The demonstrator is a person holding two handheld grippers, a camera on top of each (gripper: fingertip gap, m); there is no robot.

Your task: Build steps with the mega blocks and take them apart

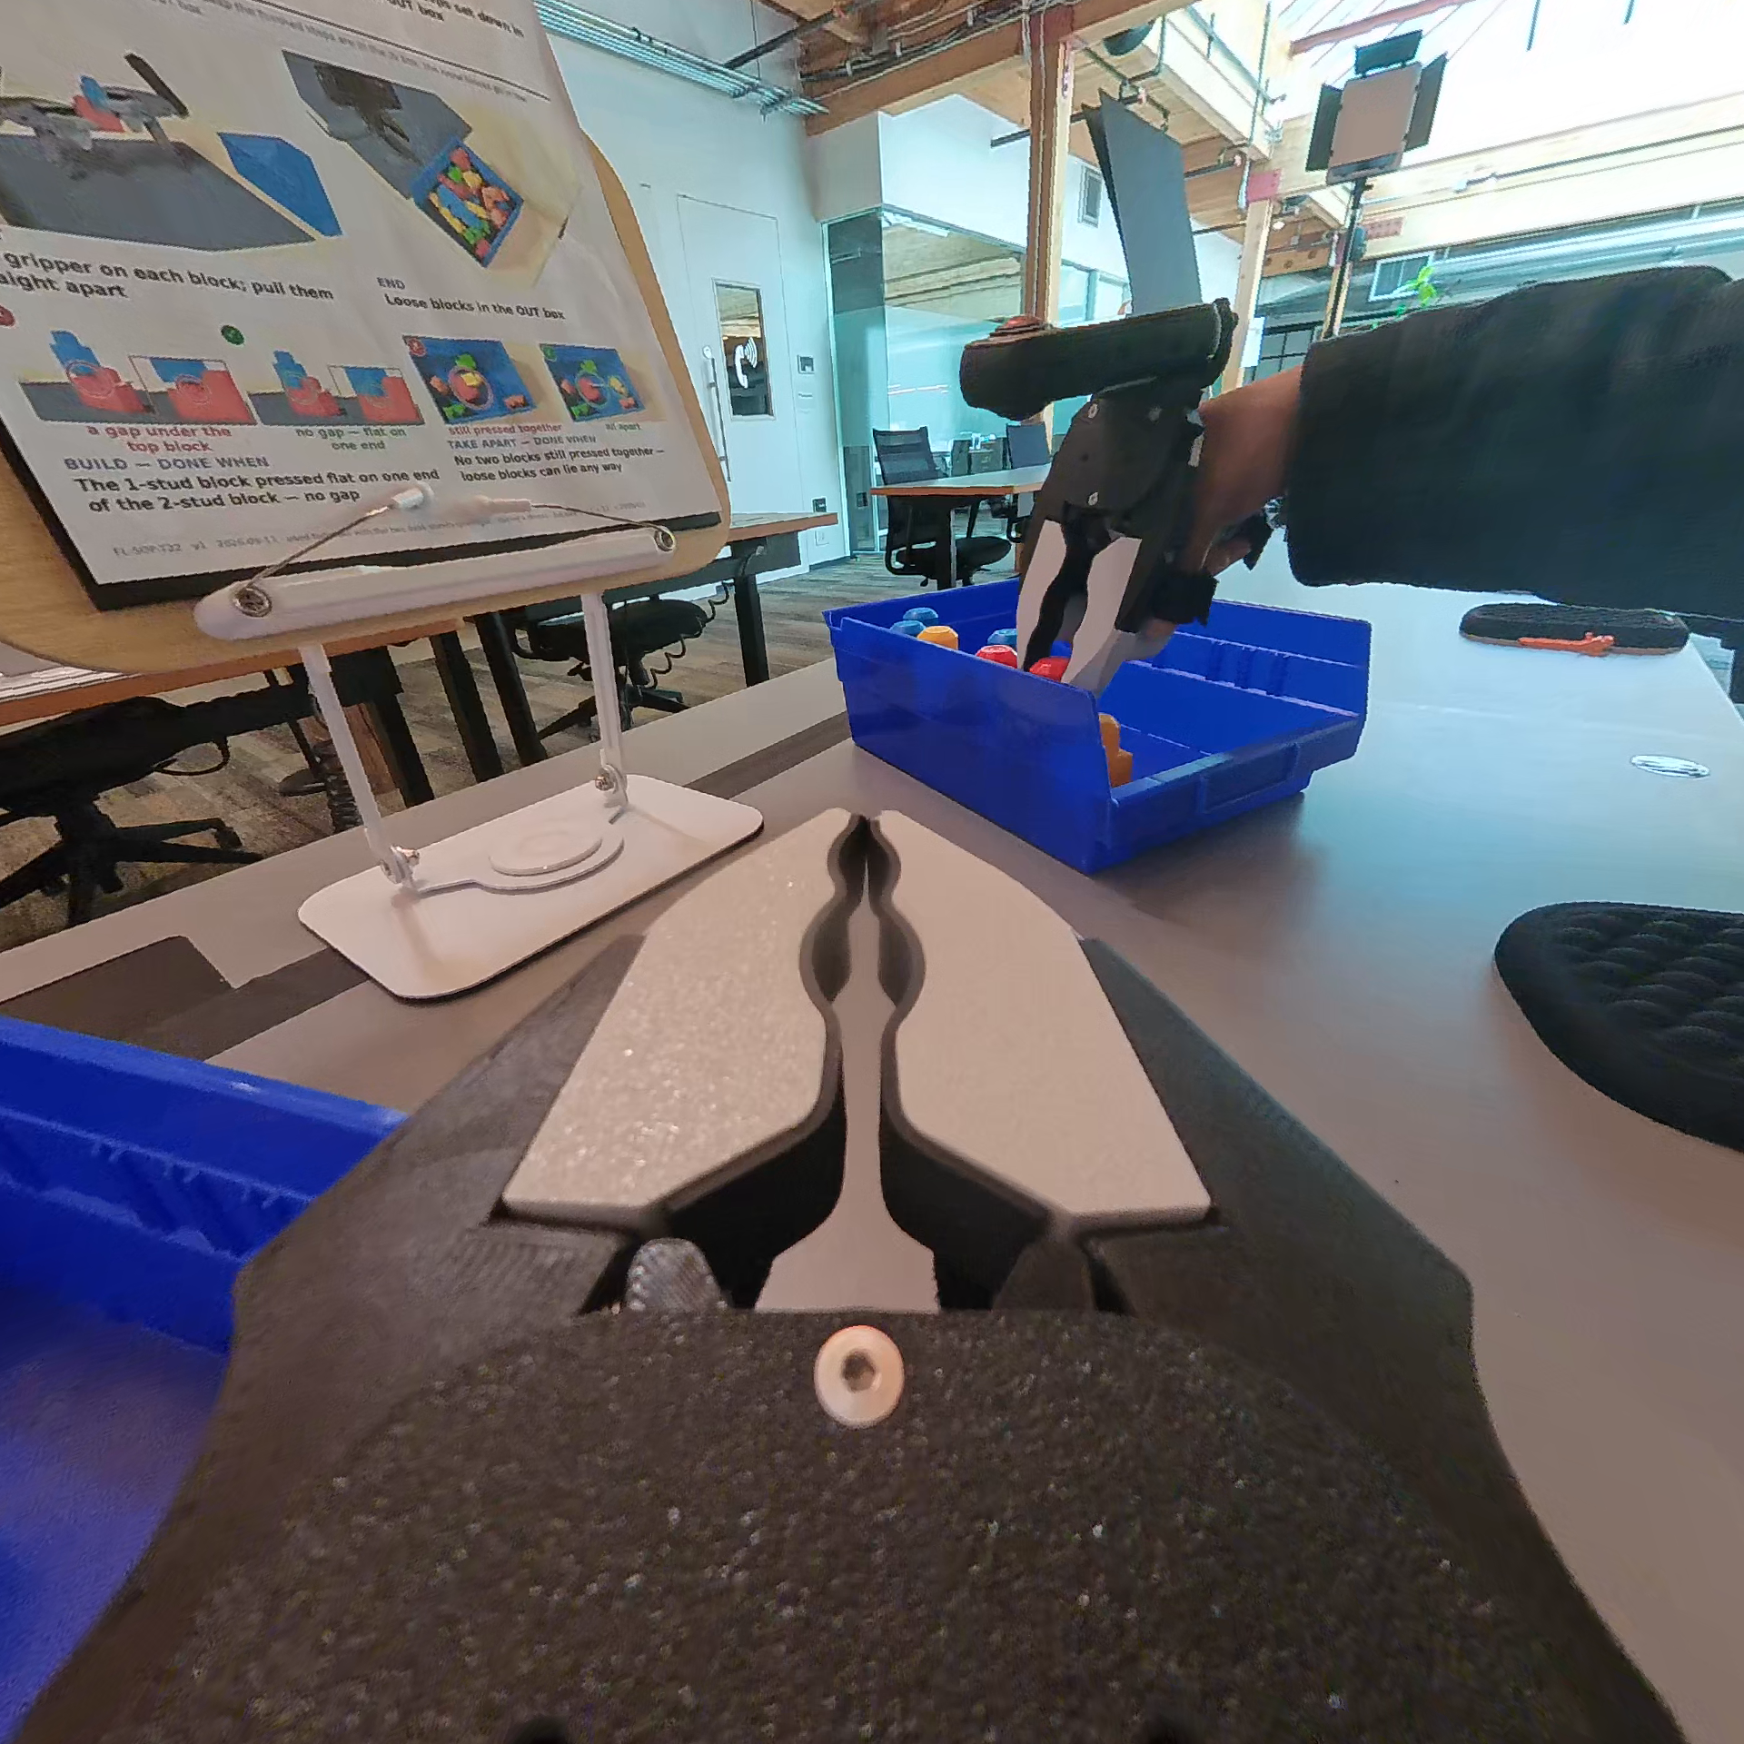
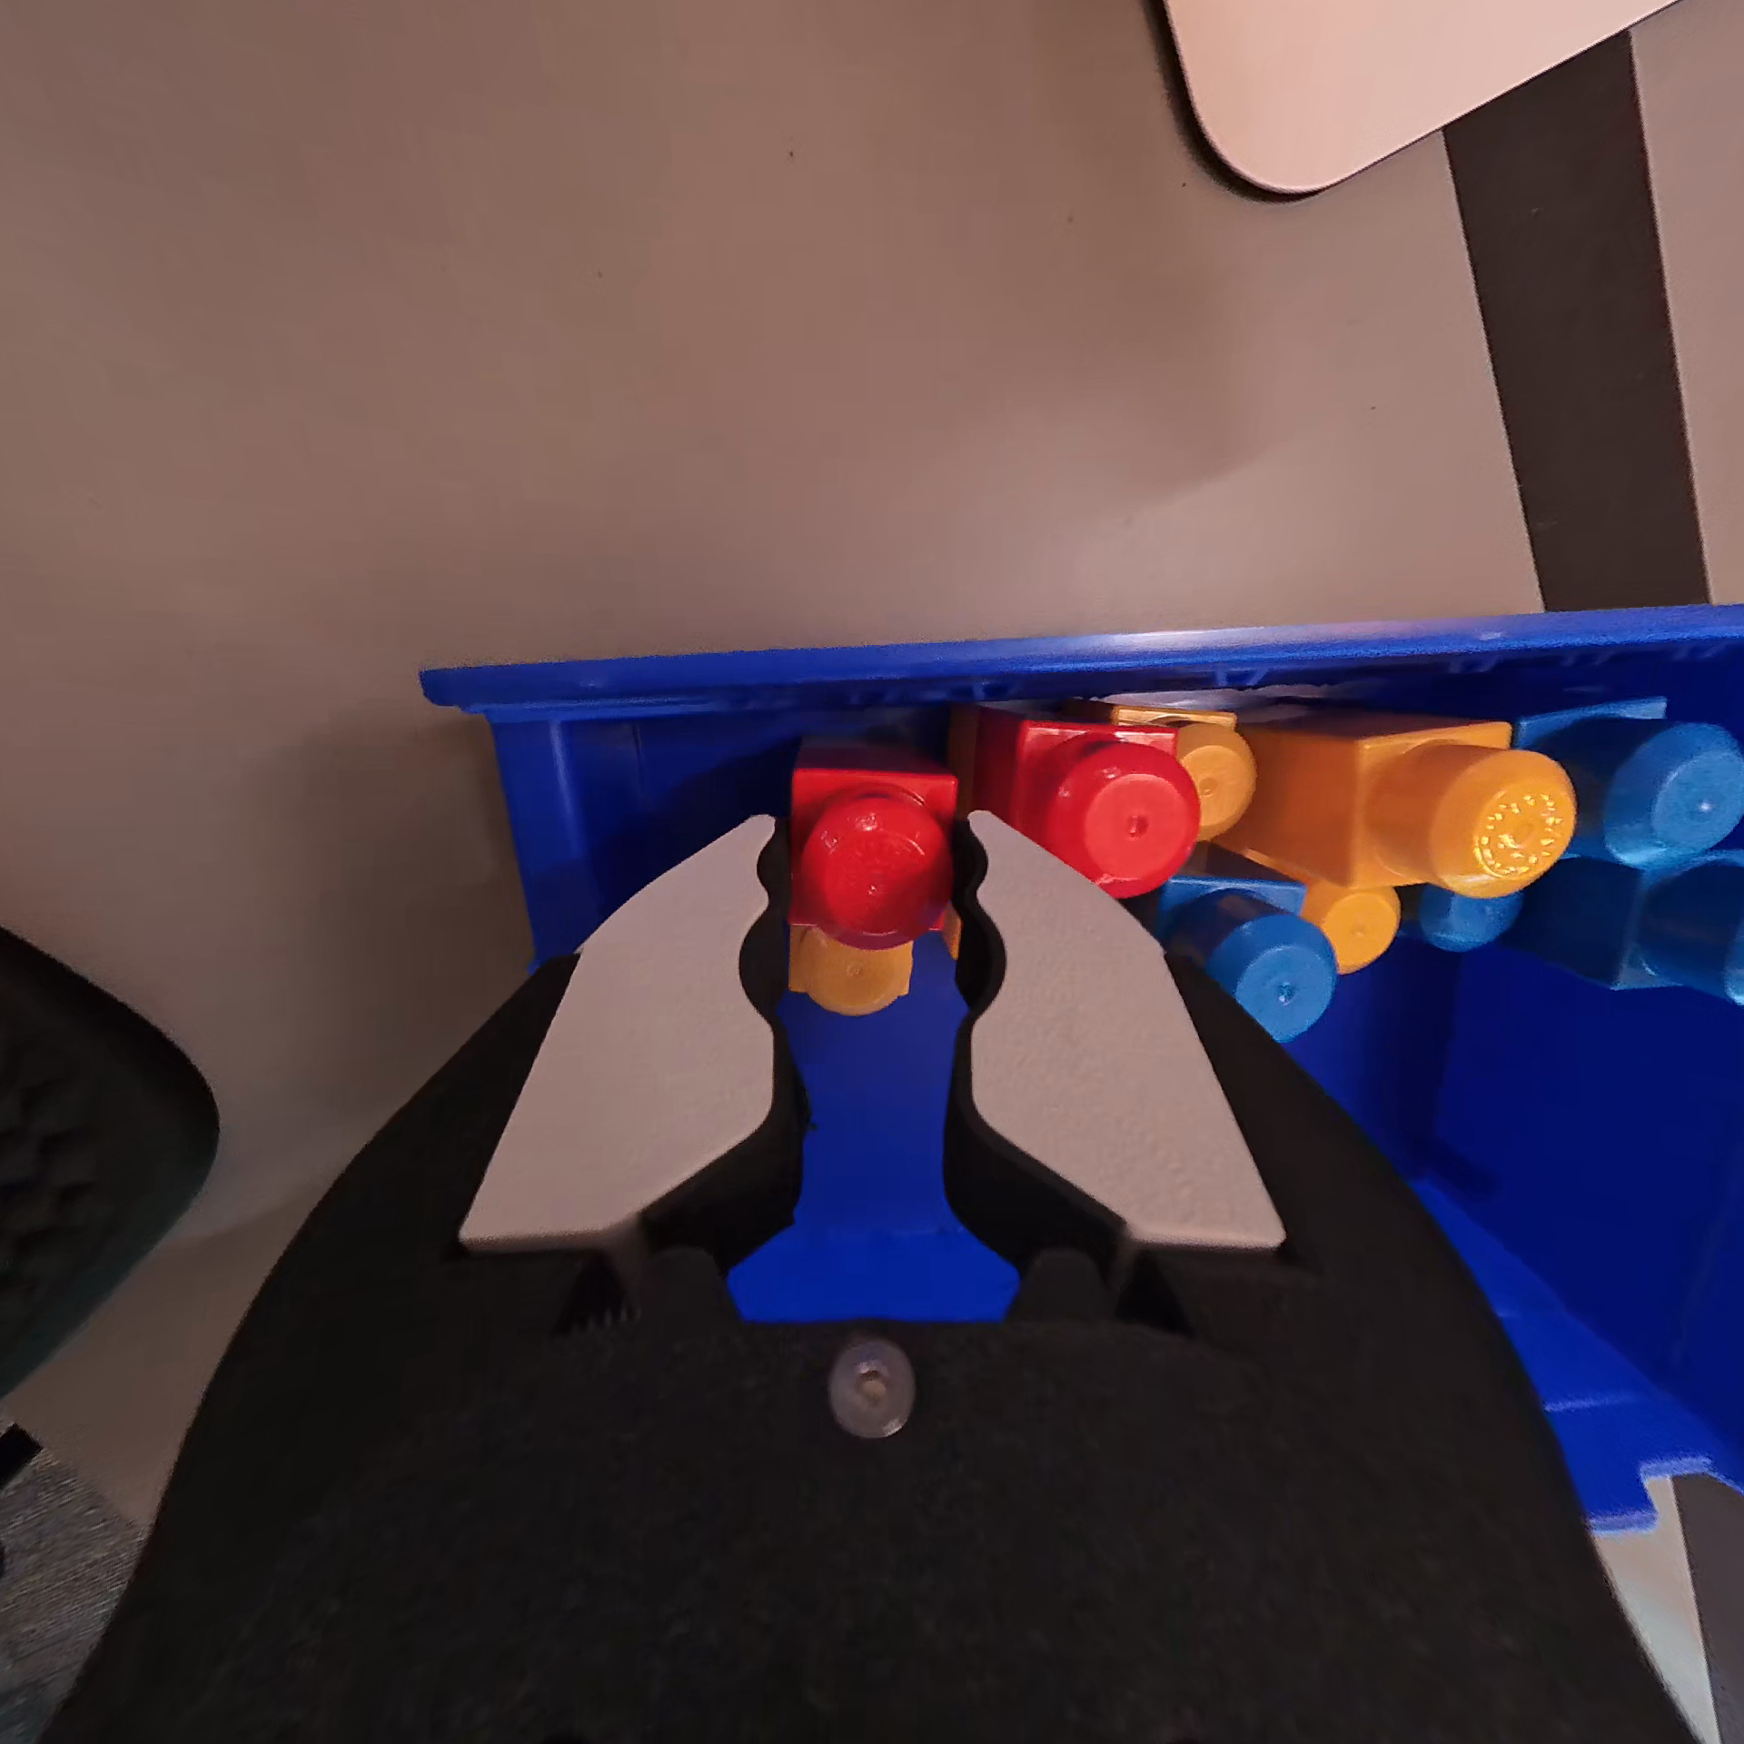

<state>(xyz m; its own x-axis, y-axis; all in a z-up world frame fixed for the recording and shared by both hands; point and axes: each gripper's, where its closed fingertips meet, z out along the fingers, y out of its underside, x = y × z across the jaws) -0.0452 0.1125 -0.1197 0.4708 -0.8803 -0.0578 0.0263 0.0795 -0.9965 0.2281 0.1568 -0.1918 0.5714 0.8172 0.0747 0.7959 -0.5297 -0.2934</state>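
My right gripper (image 2: 868, 835) reaches down into a blue bin (image 2: 944, 661) of mega blocks, and its jaws are closed on the sides of a red one-stud block (image 2: 868, 863). Right beside it lie another red block (image 2: 1085, 812), orange blocks (image 2: 1368, 812) and blue blocks (image 2: 1265, 963). The left wrist view shows the right gripper (image 1: 1066, 665) in that bin (image 1: 991, 755), held by a hand in a dark sleeve (image 1: 1510, 434). My left gripper (image 1: 868, 830) is shut and empty, low over the grey table.
A second blue bin (image 1: 142, 1161) sits at my left gripper's near left. A white stand (image 1: 528, 878) with an instruction sheet stands ahead on the left. Black textured mats (image 1: 1642, 1010) lie on the right. Office desks and chairs are beyond the table.
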